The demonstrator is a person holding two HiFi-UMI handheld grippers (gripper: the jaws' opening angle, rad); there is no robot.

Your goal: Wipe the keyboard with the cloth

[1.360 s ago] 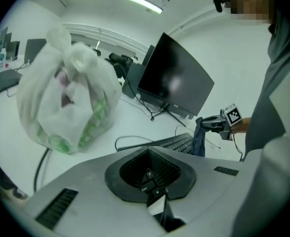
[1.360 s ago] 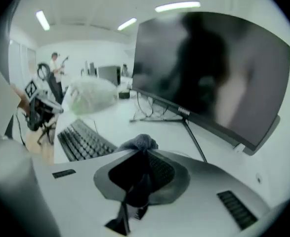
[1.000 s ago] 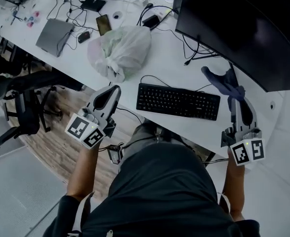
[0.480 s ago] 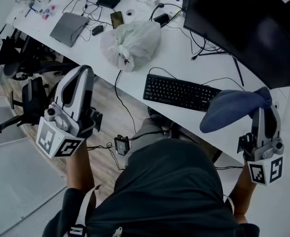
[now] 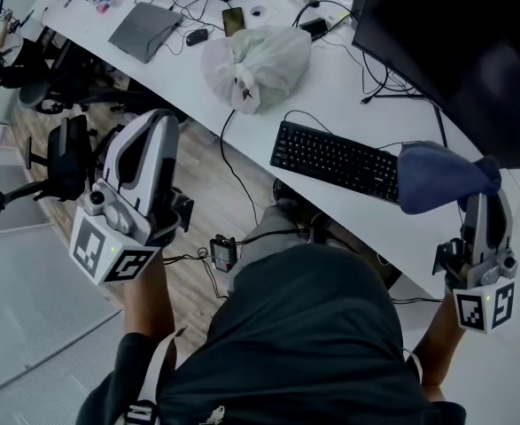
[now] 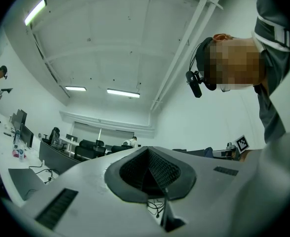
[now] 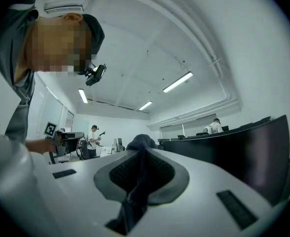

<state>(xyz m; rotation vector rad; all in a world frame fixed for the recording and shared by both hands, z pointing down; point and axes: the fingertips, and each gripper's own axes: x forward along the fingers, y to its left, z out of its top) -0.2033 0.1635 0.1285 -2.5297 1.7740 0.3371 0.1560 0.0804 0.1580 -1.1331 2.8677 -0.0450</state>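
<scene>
Clamping cloth [image 5: 441, 177] in right tool [image 5: 485, 204]

A long white desk [image 5: 326, 91] runs slantwise across the head view. A black keyboard [image 5: 335, 160] lies near its front edge, with a knotted white plastic bag [image 5: 255, 65] beyond it to the left. Farther left lie a closed grey laptop [image 5: 144, 29], a dark mouse [image 5: 197, 35] and a phone [image 5: 234, 20]. Black cables [image 5: 375, 73] trail beside a large dark monitor [image 5: 459, 51].

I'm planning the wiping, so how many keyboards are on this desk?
1. The black keyboard lies near the front edge of the desk, between the white bag and the blue cloth. A closed grey laptop farther left may hide another.
</scene>
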